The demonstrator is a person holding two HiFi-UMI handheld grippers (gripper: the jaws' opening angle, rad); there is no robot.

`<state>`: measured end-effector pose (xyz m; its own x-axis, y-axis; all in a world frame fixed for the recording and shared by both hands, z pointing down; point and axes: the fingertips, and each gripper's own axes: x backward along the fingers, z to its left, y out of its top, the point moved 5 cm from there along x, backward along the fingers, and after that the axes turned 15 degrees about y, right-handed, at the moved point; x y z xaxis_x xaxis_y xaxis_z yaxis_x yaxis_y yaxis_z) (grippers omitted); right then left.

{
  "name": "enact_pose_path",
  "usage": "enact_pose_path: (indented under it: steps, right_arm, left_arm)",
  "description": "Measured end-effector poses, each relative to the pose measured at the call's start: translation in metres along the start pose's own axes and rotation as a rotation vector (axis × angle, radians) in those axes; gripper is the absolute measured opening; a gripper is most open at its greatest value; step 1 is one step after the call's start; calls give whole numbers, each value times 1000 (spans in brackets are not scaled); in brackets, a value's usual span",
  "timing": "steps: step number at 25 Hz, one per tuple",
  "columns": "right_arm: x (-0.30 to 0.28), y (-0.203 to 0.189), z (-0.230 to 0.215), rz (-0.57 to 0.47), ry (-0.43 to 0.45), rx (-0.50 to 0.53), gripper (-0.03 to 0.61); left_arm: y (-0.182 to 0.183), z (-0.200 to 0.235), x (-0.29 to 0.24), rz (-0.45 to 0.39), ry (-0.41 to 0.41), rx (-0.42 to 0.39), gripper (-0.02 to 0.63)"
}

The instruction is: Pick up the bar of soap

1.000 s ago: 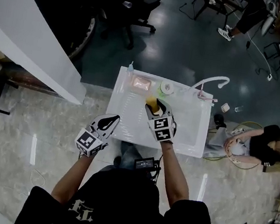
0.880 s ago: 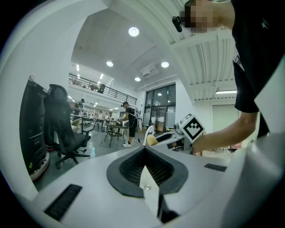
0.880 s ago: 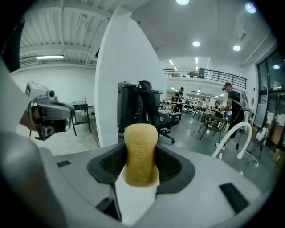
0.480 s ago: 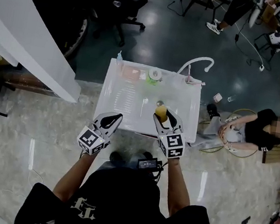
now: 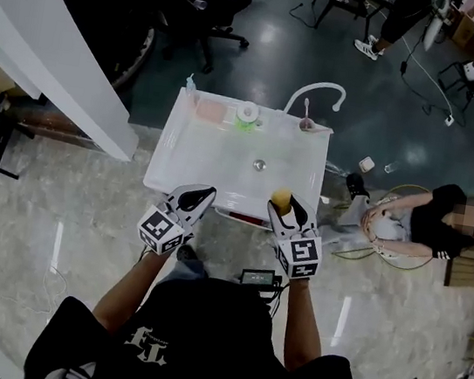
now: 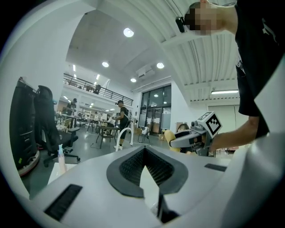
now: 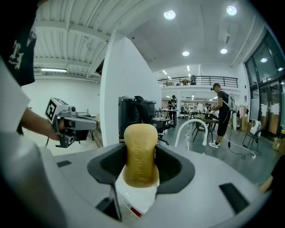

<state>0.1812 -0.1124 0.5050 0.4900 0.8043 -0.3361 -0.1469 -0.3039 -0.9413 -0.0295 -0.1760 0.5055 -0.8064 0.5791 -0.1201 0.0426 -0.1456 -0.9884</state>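
Observation:
The yellow-tan bar of soap point(image 7: 140, 155) stands upright between the jaws of my right gripper point(image 7: 141, 162), which is shut on it. From the head view the bar of soap point(image 5: 280, 200) is held over the near edge of the white sink unit point(image 5: 208, 149), at the tip of my right gripper point(image 5: 286, 207). My left gripper point(image 5: 195, 197) hovers by the sink's near left edge, jaws closed together with nothing between them. In the left gripper view the left gripper point(image 6: 145, 167) shows its pads meeting, and the right gripper point(image 6: 189, 139) with the soap point(image 6: 169, 135) appears at the right.
On the sink's far rim sit a pink soap dish point(image 5: 211, 111), a green-and-white item point(image 5: 247, 112) and a small spray bottle point(image 5: 189, 85). A white curved faucet point(image 5: 316, 90) rises at the back. A drain point(image 5: 259, 165) marks the basin. A person sits on the floor point(image 5: 430, 224) at right.
My right gripper has drawn the soap back from the basin's middle to its near edge. The left gripper has stayed near the front left edge; the head view has shifted back.

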Motion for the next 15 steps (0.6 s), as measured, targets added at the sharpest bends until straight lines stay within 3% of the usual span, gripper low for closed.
enact_pose_path:
  steps: [5,15]
  right_arm:
    - [55,-19,-12,-19,23,-18,199]
    - [124,-43,-12,-24,71,11,199]
  left_arm:
    - [0,-63,-8,-2,1,-11,8]
    - [-11,-137,-1,-19,42,-5,8]
